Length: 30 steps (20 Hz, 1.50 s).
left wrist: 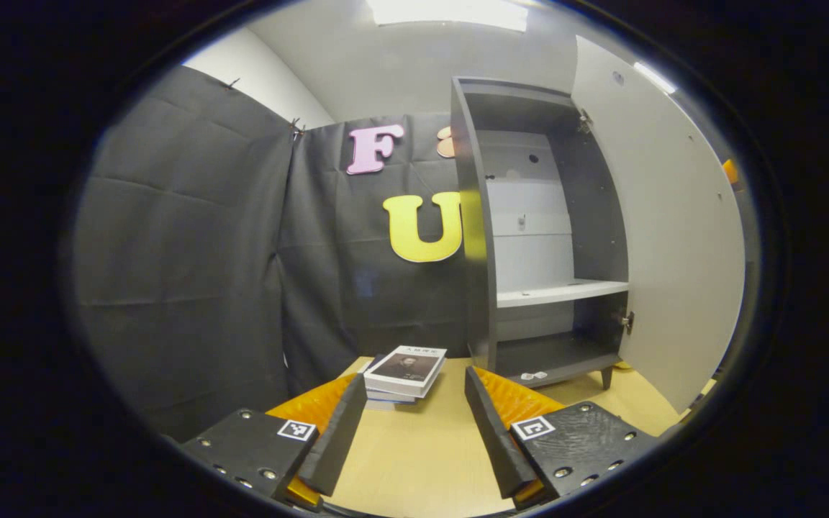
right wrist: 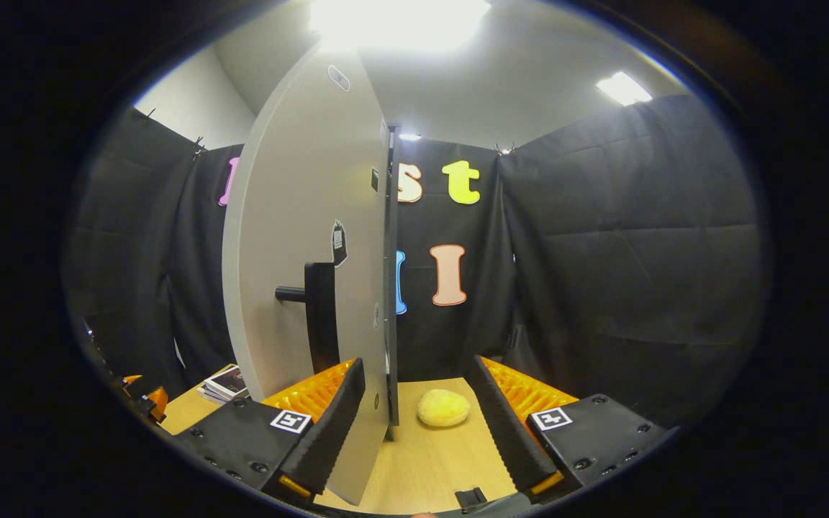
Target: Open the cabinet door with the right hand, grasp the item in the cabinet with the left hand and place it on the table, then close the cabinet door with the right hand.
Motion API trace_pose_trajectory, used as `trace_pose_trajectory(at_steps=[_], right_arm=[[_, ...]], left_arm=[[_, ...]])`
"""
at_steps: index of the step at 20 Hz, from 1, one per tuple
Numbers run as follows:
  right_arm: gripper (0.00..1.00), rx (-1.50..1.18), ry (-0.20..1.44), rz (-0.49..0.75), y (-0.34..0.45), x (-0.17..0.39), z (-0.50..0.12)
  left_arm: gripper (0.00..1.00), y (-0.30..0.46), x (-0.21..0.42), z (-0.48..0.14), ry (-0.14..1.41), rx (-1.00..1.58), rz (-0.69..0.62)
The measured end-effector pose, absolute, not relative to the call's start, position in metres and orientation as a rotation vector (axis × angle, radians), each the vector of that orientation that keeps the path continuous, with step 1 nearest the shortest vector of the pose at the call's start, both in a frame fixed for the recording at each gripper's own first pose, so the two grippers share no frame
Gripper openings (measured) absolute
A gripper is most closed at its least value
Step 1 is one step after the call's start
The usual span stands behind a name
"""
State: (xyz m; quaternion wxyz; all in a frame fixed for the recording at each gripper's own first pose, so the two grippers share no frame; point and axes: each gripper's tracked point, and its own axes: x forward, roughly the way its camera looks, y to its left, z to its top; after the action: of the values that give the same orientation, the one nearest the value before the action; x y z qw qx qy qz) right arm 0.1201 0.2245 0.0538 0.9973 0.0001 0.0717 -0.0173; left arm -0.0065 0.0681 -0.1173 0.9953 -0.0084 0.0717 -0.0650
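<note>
Left gripper view looks along the left claw (left wrist: 414,421), whose fingers stand wide apart with nothing between them, low over the wooden counter (left wrist: 422,460). Just ahead of the claw, slightly toward its left finger, lies a small stack of books (left wrist: 404,375) flat on the counter. Ahead and to the right of the claw stands the cabinet (left wrist: 540,237), its door (left wrist: 666,237) swung fully open to the right. Inside, a pale shelf (left wrist: 558,291) crosses the lower part, and both it and the dark floor below hold nothing large; a small pale bit lies at the front edge of the cabinet floor — too small to tell what it is.

Right gripper view has the right claw (right wrist: 418,424) also spread wide and holding nothing. The cabinet door (right wrist: 306,244) stands edge-on just ahead of its left finger, which overlaps the door's lower part; I cannot tell whether they touch. A dark handle (right wrist: 317,316) sticks out from the door's face, above that finger. Between the two fingers and a little beyond, a yellow, soft-looking rounded item (right wrist: 443,407) rests on the counter (right wrist: 422,460), near the door's bottom edge. Far to the claw's left, the books (right wrist: 224,385) and part of the other claw (right wrist: 142,392) show at the edge.
</note>
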Motion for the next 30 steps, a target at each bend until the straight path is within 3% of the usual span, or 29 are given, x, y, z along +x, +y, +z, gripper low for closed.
trace_pose_trajectory(at_steps=[3, 4, 14, 15, 29, 30], right_arm=[[0.95, 0.005, 0.145, -0.018, 0.239, 0.119, 0.054], [0.89, 0.008, 0.147, -0.011, 0.245, 0.119, 0.053], [0.89, 0.004, 0.142, 0.042, 0.293, 0.130, 0.055], [0.95, 0.009, 0.143, 0.051, 0.295, 0.132, 0.055], [0.96, 0.058, 0.146, 0.250, 0.389, 0.175, 0.046], [0.92, 0.060, 0.144, 0.255, 0.393, 0.181, 0.045]], left_arm=[[0.83, 0.080, -0.006, -0.119, 0.142, -0.009, -0.126], [0.83, 0.084, -0.006, -0.120, 0.142, -0.009, -0.123], [0.83, 0.118, -0.013, -0.119, 0.144, -0.011, -0.092], [0.83, 0.120, -0.014, -0.119, 0.144, -0.011, -0.089], [0.83, 0.166, -0.031, -0.116, 0.157, -0.002, 0.003], [0.83, 0.169, -0.033, -0.117, 0.161, -0.001, 0.010]])
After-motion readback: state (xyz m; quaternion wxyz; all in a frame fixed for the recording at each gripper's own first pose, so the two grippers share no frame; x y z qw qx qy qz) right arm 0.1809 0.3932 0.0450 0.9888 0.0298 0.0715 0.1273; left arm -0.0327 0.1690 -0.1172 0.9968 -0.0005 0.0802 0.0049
